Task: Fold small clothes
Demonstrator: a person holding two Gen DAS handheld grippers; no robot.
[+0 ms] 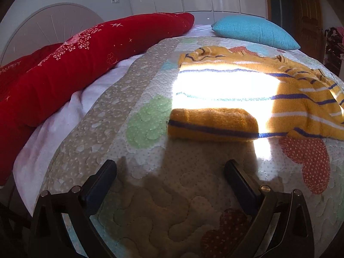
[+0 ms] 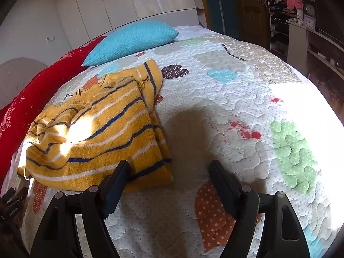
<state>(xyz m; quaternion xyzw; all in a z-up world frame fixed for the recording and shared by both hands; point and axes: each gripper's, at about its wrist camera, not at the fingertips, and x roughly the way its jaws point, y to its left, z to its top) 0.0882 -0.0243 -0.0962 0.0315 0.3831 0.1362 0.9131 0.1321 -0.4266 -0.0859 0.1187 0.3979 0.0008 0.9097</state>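
Yellow striped sweater (image 1: 247, 90) lying on the quilted bed (image 1: 150, 172), both tongs empty.

The left tongs (image 1: 171, 167) hover spread wide over bare quilt, short of the sweater's rolled sleeve (image 1: 212, 122). The right tongs (image 2: 169, 167) are likewise wide apart and hold nothing, one finger (image 2: 117, 182) over the sweater's near hem. A blue pillow (image 2: 133, 40) and red cushion (image 1: 75, 68) lie beyond.

Mustard-yellow sweater (image 2: 103, 133) with navy and white stripes; pale quilt (image 2: 225, 111) with dotted patches; turquoise pillow (image 2: 133, 38); red cushion (image 1: 86, 64).
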